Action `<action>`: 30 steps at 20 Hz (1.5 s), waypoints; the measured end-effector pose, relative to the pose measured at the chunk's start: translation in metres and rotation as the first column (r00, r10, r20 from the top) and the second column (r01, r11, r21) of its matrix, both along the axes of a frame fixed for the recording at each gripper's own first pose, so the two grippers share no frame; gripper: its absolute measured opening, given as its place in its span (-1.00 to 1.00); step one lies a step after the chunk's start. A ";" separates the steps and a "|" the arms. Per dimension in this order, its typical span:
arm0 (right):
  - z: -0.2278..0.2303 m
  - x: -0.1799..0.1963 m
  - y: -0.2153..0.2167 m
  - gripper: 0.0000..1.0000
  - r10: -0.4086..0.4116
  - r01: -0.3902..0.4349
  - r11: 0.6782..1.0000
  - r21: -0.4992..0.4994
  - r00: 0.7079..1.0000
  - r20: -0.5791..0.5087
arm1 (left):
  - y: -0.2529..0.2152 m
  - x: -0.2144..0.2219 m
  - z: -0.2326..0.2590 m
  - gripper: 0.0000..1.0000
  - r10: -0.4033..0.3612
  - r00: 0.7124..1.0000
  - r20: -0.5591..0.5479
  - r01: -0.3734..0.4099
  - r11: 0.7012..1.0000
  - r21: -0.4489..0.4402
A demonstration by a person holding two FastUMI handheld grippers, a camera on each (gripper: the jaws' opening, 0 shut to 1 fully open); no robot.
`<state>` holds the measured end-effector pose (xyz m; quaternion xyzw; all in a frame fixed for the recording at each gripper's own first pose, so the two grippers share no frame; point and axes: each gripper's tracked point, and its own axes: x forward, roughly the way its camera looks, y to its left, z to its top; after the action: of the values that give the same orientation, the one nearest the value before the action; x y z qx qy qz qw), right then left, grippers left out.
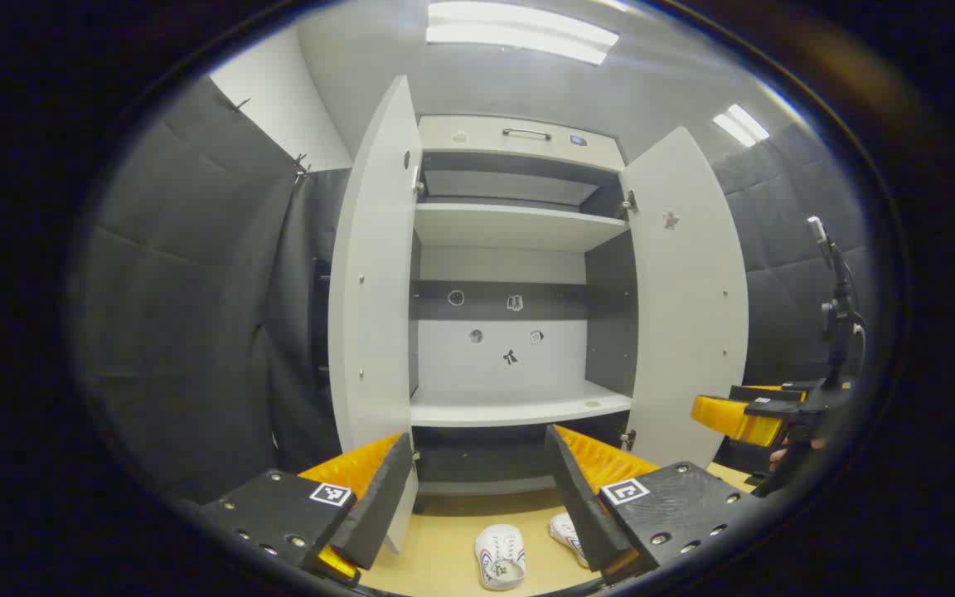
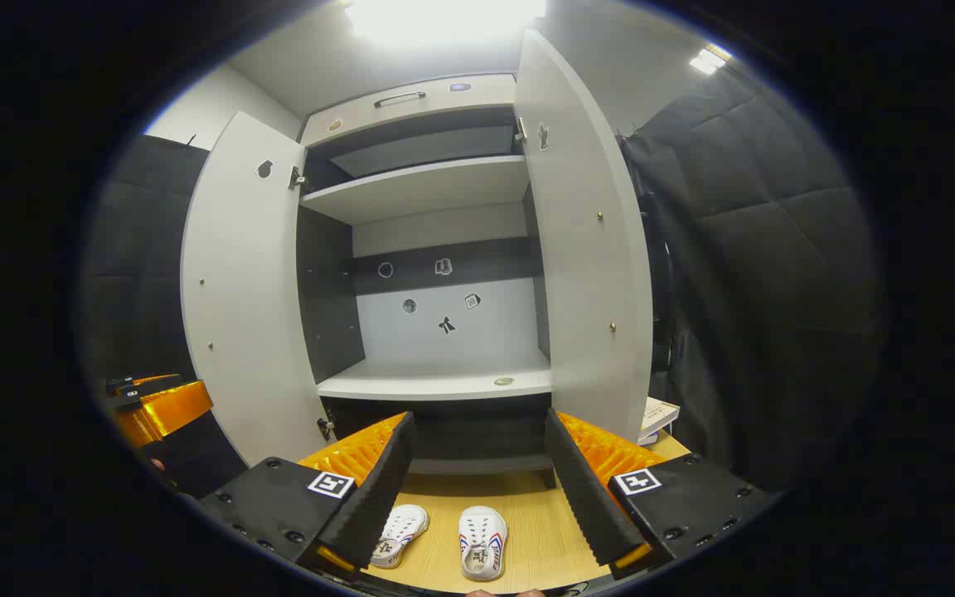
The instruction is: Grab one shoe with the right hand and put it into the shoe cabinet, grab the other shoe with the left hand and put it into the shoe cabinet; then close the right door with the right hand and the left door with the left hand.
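— Where do the shoes lie from the tongs?

— Nearest first: in the right gripper view the right tongs stand apart, holding nothing, and both shoes sit on the wooden floor below and just ahead of them. The right shoe lies squarely between the fingers; the left shoe lies beside it, partly behind the left finger.

— And their long axis?

— Roughly toward the shoe cabinet, so along the line of the fingers; the left one is a little tilted.

— The other hand?

— The left tongs are also apart and empty. From them the pair sits low and to the right: one shoe just inside the right finger, the other half hidden behind it.

— So which goes first?

— I judge the right hand is better placed: a drop straight down onto the right shoe.

— Farther off?

— The cabinet stands just beyond the shoes, both doors swung wide, its lower shelf bare.
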<state>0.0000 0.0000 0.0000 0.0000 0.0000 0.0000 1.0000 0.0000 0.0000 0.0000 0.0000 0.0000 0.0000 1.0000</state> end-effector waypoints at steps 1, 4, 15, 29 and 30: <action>-0.001 0.001 -0.002 0.84 -0.009 0.009 1.000 0.001 1.000 -0.006 | 0.002 0.000 -0.002 0.86 0.004 1.000 -0.005 -0.004 1.000 0.000; -0.001 0.005 -0.008 0.96 -0.032 0.032 0.999 0.000 0.999 -0.003 | 0.006 0.001 -0.006 0.85 0.009 1.000 -0.013 -0.009 1.000 0.007; -0.021 0.019 0.011 0.96 0.006 -0.008 0.999 -0.031 0.998 -0.065 | 0.008 0.009 -0.013 0.86 0.005 1.000 -0.024 -0.005 1.000 -0.008; -0.053 0.072 0.029 0.96 0.071 -0.070 0.997 0.011 0.974 -0.215 | 0.029 0.002 -0.024 0.84 0.038 0.999 -0.020 -0.037 0.999 0.039; -0.063 0.077 0.027 0.96 0.068 -0.066 0.998 0.018 0.969 -0.239 | 0.030 -0.001 -0.027 0.84 0.045 0.999 -0.023 -0.044 0.998 0.045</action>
<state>0.0770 0.0269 -0.0625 0.0051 0.1208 0.0338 0.9921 -0.0013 0.0301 -0.0267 0.0225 0.0119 0.0224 0.9994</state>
